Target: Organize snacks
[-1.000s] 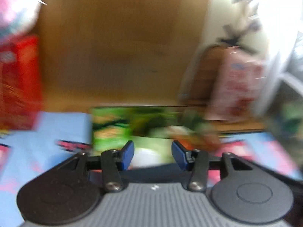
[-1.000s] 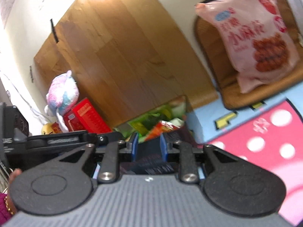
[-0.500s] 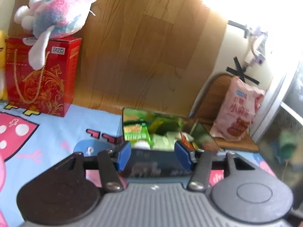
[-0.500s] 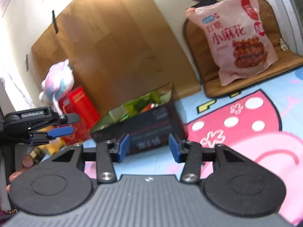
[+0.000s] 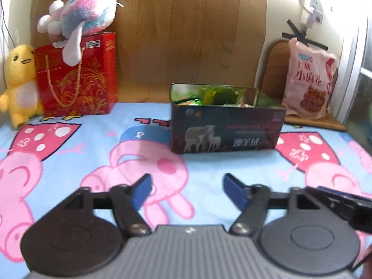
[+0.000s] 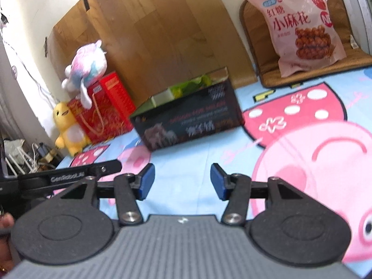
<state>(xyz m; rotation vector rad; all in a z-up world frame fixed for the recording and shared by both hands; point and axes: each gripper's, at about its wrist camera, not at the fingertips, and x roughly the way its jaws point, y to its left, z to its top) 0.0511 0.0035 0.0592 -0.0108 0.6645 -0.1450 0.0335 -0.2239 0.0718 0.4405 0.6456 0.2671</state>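
A dark open box point(image 5: 226, 127) with sheep printed on its side stands on the cartoon-print sheet; green and orange snack packets point(image 5: 218, 96) lie inside it. It also shows in the right wrist view point(image 6: 188, 121). My left gripper point(image 5: 187, 191) is open and empty, well short of the box. My right gripper point(image 6: 182, 183) is open and empty, also back from the box. A large pink snack bag point(image 5: 308, 82) leans upright on a brown cushion at the right, also in the right wrist view point(image 6: 302, 23).
A red gift box point(image 5: 79, 76) with a pink plush toy point(image 5: 83, 21) on top stands at the left, beside a yellow plush duck point(image 5: 19, 79). A wooden board point(image 5: 186, 30) leans on the wall behind. The left gripper's body point(image 6: 58, 177) shows in the right wrist view.
Both grippers have pulled back from the box and opened wider. The right gripper, earlier shut on the box's wall, has let go. The box now stands alone on the sheet.
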